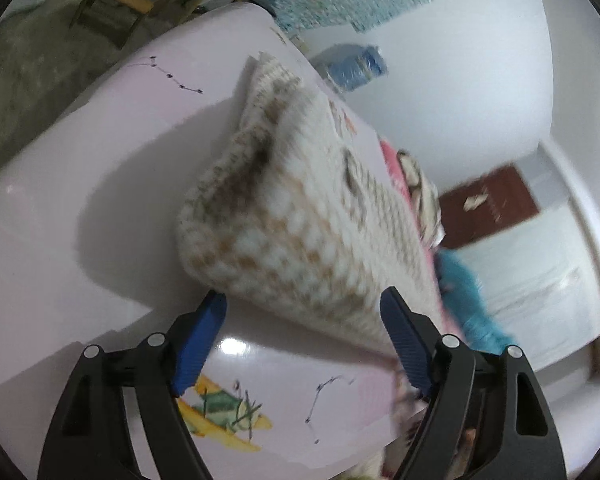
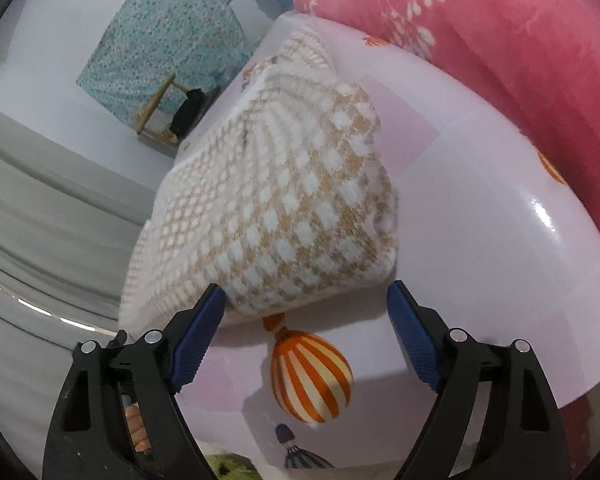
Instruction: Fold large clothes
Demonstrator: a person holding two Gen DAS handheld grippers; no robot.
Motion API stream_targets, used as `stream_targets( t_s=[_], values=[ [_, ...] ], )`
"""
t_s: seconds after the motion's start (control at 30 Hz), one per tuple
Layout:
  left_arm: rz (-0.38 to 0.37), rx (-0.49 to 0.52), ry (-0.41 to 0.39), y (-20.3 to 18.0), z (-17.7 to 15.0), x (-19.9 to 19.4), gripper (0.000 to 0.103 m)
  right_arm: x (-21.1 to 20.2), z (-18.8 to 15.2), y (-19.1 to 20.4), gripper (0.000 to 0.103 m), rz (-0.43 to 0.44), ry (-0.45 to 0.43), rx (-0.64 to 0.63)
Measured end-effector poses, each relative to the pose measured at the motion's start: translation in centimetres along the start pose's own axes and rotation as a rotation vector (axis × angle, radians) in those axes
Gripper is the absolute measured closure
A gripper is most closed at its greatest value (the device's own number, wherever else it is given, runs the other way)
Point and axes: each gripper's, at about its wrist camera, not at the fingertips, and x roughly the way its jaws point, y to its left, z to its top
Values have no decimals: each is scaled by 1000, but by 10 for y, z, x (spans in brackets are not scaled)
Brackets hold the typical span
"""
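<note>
Left tool point(image 1: 304, 320), seen from its own wrist camera: the two blue pads point(image 1: 198, 344) stand wide apart, and nothing is pressed between them. The near edge of a folded knit garment point(image 1: 300, 216) (cream with a tan check pattern) lies just ahead of the fingertips, resting on a glossy pale pink counter point(image 1: 80, 208) printed with small drawings. The left pad tip sits just beside the garment's lower corner; whether it touches cannot be told through the blur. Beyond the garment, at the right, a pink cloth point(image 1: 396, 168) and a bright blue cloth point(image 1: 464, 292) show at the counter's far edge. A blue bottle point(image 1: 356, 66) stands against the white wall.

Right tool point(image 2: 306, 308), seen from its wrist camera: jaws likewise wide, with no fabric gripped. The same garment point(image 2: 284, 200) lies folded in a bulky heap on the counter point(image 2: 480, 240), its near edge between and just beyond the pad tips. An orange-striped balloon print point(image 2: 312, 376) shows on the counter below it. A pink blanket point(image 2: 500, 40) with white leaf sprigs lies at upper right.
</note>
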Motion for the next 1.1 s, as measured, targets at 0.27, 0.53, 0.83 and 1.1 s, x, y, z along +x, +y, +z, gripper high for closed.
stream_targets(
  t_s=[0.27,0.53,0.83,1.1],
  values=[
    [-35,-125,-45,11,17,2,25,4,10,-7,22,69,-31,97],
    [271,35,-74,-21,16,24,39,12,3,3,22,-9,-131,154],
    [619,622,-140,-84,-32,40,91,19,4,23,73,-164,-147,-41],
    [612,719,-128,-110,-53,25,93,-4,15,39,85,-150,-181,-145]
  ],
)
